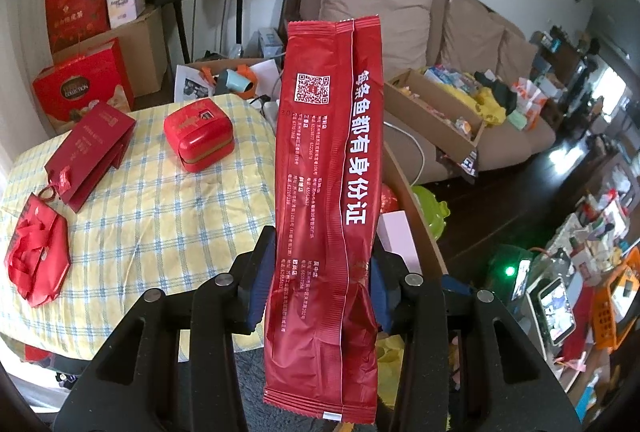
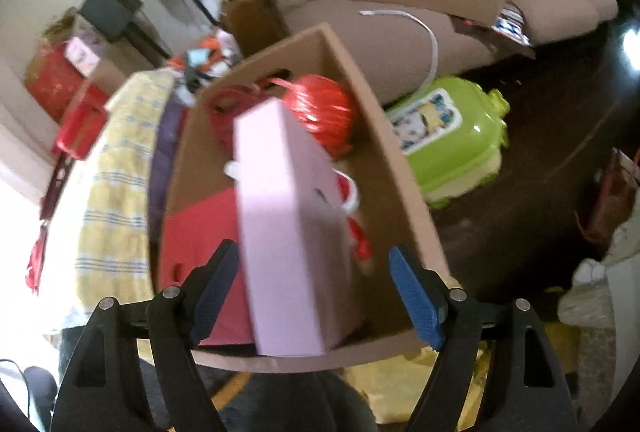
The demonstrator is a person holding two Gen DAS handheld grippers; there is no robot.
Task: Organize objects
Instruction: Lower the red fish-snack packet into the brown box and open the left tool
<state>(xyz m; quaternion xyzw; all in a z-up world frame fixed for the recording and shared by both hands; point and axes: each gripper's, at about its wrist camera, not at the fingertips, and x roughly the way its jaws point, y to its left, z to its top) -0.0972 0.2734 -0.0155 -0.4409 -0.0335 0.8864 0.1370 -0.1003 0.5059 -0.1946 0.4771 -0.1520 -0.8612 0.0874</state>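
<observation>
While the left tongs [image 1: 320,296] pinch the long red foil packet [image 1: 326,200] upright by its lower half, the open brown cardboard box [image 2: 404,168] lies just right of the checked-cloth surface [image 1: 160,200] — under the spread, empty right tongs [image 2: 316,296].

The right gripper [image 2: 316,292] hangs with jaws apart over a cardboard box [image 2: 384,136]; a pink box [image 2: 288,216] stands between them, a red ball [image 2: 324,112] at twelve o'clock
</observation>
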